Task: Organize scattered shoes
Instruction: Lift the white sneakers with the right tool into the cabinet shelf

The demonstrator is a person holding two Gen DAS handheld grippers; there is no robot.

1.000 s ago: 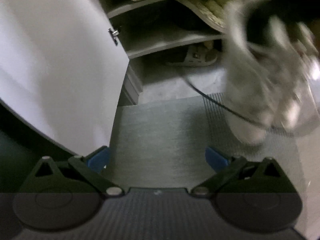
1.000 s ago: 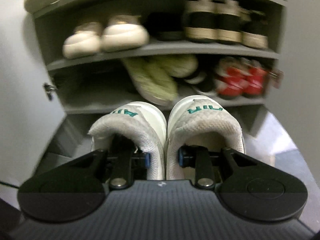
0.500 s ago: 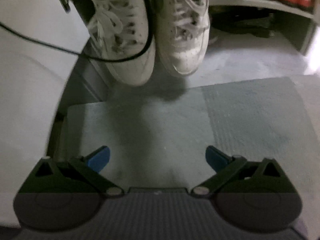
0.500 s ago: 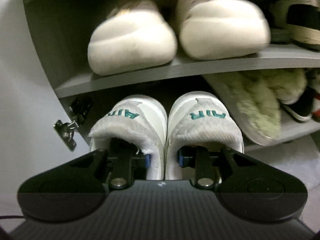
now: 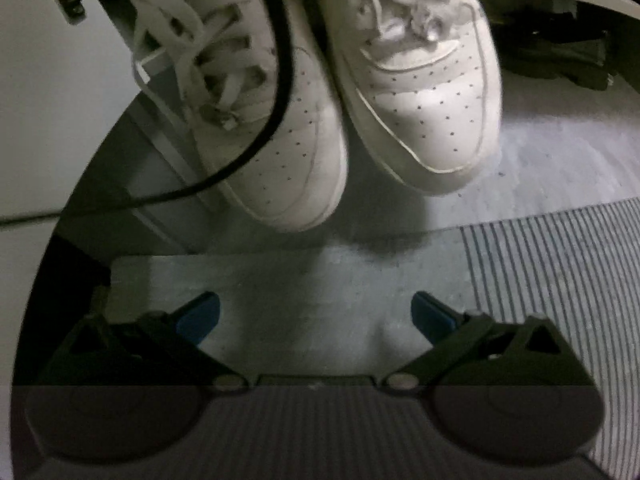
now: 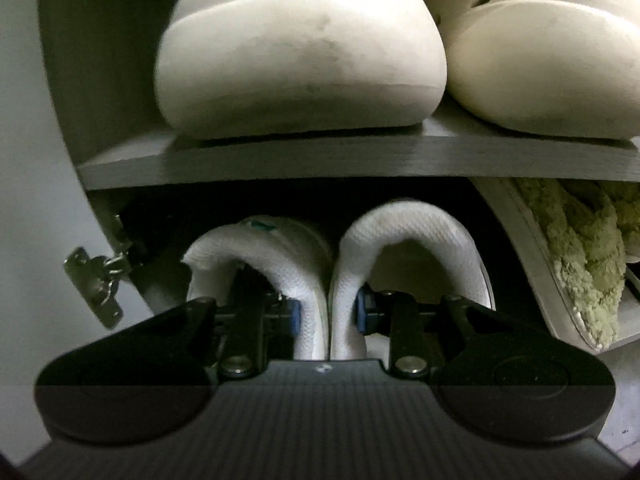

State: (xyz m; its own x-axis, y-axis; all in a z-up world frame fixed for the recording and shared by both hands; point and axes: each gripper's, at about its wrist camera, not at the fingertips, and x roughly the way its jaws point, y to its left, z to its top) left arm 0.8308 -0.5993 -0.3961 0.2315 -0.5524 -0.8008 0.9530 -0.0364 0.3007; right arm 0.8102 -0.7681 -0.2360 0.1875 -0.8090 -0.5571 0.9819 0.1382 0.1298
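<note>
White sneakers at the mouth of the shoe cabinet

The right gripper (image 6: 328, 316) pinches the sneakers (image 6: 336, 264) by their inner heel walls, at frame centre under the shelf (image 6: 320, 156) holding clogs (image 6: 300, 52); they are not yet set down. The left gripper (image 5: 316, 314) is spread, empty.

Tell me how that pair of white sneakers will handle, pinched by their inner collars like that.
The white sneakers probably hang toe-down, since the right gripper clamps only the two padded collars. The soft collars are squashed together, so the pair may slip or splay. The loose laces could well snag near the door hinge.
</note>
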